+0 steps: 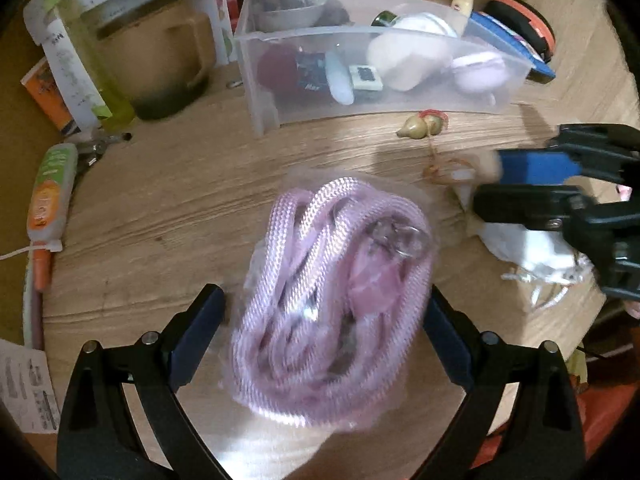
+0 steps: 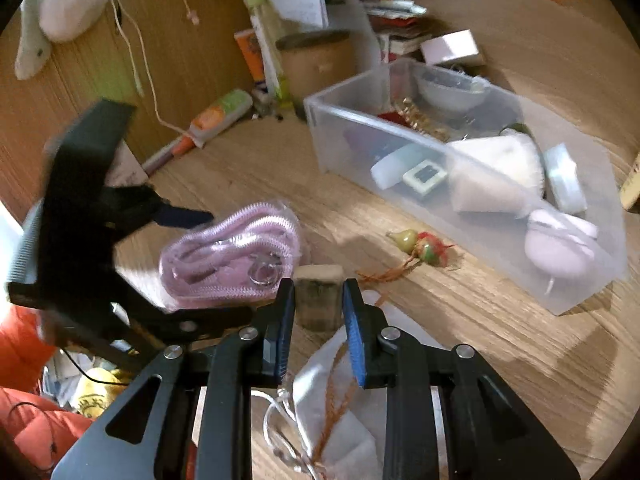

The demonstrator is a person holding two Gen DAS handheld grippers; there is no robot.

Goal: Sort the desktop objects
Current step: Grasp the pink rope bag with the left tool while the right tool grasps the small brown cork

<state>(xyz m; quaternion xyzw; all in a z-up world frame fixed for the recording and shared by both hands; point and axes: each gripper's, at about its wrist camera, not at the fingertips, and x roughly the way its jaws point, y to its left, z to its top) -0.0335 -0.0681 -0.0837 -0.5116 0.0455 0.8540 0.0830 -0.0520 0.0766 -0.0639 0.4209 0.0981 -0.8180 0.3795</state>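
We have the left gripper (image 1: 326, 320) spread wide around the bagged pink cord (image 1: 332, 300), its pads on either side; whether they press the bag yet we cannot tell. The bundle lies on the tabletop (image 1: 160, 208), in front of the clear bin (image 1: 360, 40). Our right gripper (image 2: 319, 300) is narrowed onto a small wooden block (image 2: 319, 296), between the cord and the bin, and appears to pinch it. To do this well, we judge the left gripper should close low across the middle of the coil, since the slick wrapper could slip, then lift clear of the bin's near wall. The gourd charm (image 1: 422, 126) lies just in front of the bin, so we keep the block's tassel from snagging it.
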